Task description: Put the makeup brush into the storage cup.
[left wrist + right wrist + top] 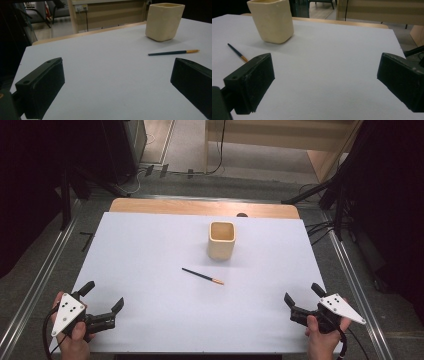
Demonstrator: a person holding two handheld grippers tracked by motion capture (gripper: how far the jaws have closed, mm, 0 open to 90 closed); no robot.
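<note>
At near table point(150, 245) corners, left tool point(103, 297) and right tool point(302, 297) rest, jaws apart, flanking the paintbrush point(202, 276)

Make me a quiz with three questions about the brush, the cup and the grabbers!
1. Where is the paintbrush?
A in the cup
B flat on the table, in front of the cup
C in a gripper

2. What colour is the cup?
A cream
B red
C blue

3. How are the left gripper and right gripper?
A both open
B both shut
C one holds the brush

Answers: B, it lies apart from the cup on the white table. A, its walls are pale cream. A, both pairs of jaws stand wide apart, with nothing between them.
</note>
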